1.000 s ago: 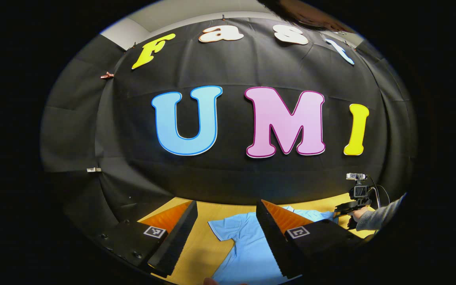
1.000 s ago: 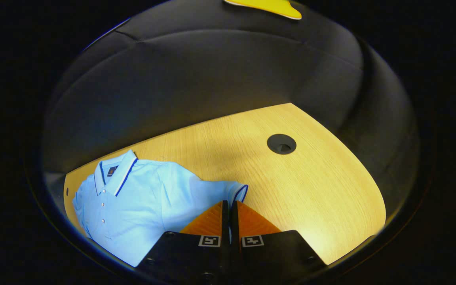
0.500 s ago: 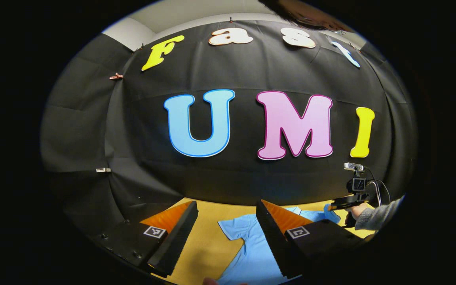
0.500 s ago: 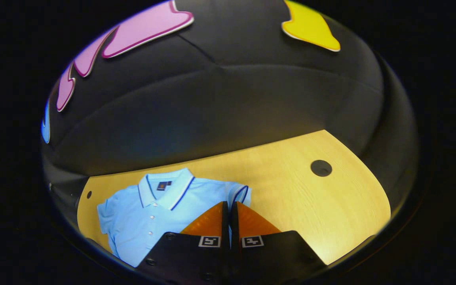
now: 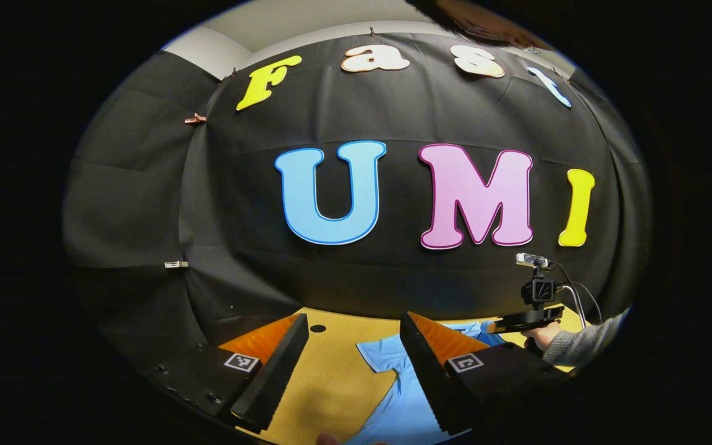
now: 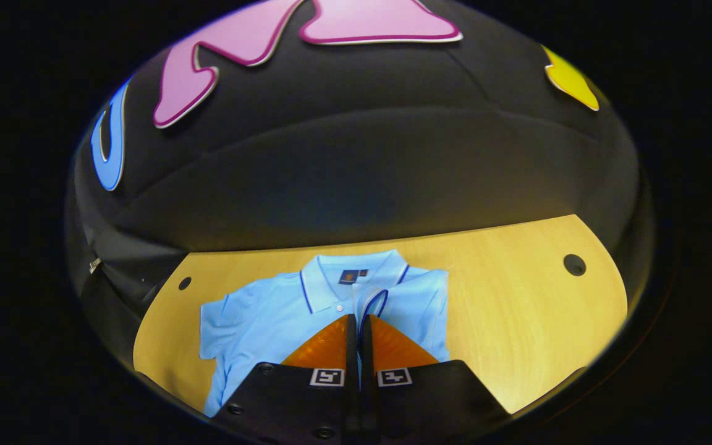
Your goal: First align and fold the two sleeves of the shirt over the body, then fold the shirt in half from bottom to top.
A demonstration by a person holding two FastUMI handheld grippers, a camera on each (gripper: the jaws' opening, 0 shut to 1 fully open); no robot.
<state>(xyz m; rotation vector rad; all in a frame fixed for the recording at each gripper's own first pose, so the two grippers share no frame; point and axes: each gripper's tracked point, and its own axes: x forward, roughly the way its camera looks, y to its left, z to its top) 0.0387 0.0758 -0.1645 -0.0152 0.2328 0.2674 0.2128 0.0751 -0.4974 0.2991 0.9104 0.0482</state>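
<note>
Wooden table with round holes

Right gripper, jaws clamped on the sleeve cuff, carries it from out beside the shirt over onto the chest, cuff now just below the collar. Its view swings so the shirt sits centered on the desk. In the left gripper view the right gripper is higher and further left.
</note>
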